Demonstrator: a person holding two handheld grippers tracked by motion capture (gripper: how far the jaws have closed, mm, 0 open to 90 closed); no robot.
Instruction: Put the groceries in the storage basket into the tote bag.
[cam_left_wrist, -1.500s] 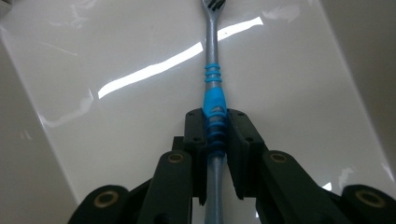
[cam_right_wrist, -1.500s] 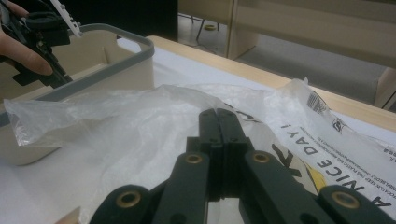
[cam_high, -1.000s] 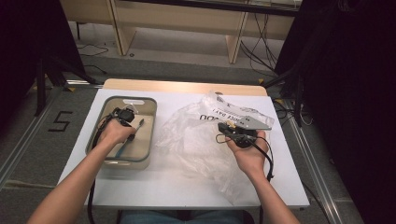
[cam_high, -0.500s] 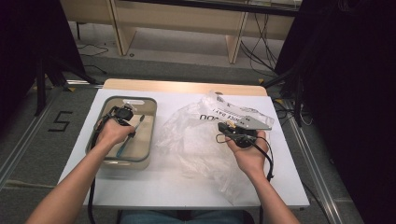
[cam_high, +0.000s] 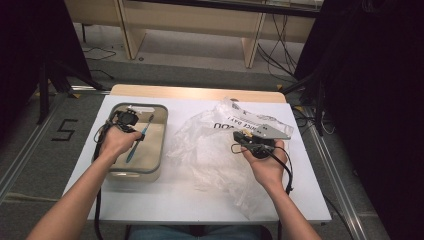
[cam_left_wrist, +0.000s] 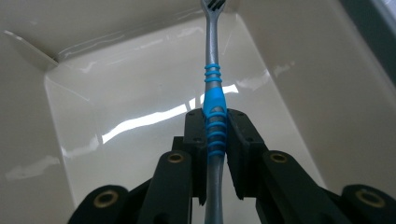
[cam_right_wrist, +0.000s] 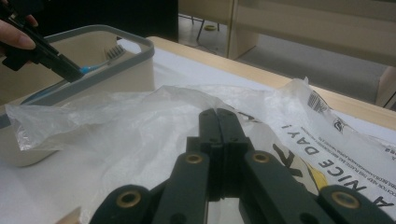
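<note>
In the high view, left of centre, the left gripper (cam_high: 131, 121) is held over a beige tub (cam_high: 159, 150) with a grey rim, which stands on the white tabletop (cam_high: 200, 205). The left gripper view shows its jaws clamped on a toothbrush (cam_left_wrist: 214, 112), gripping the grey handle at its blue ribbed section; the handle runs up the middle of the frame and the head reaches the top edge, above the tub's glossy floor. In the high view the toothbrush slants inside the tub, from the gripper down toward the lower left of the tub's interior. Whether its lower end touches the tub floor cannot be determined. At centre right of the high view the right gripper (cam_high: 246, 138) is held in the person's hand over a crumpled clear plastic bag (cam_high: 210, 150), which lies spread on the tabletop just beside the tub's right wall. The bag bears black printed lettering toward its upper right part. The right gripper view shows its jaws pressed fully together at lower centre of the frame, with the bag's film lying under and around their tips; whether a fold of film is pinched between them cannot be determined. In the upper left of that same view, the left gripper holds the toothbrush over the tub rim.
</note>
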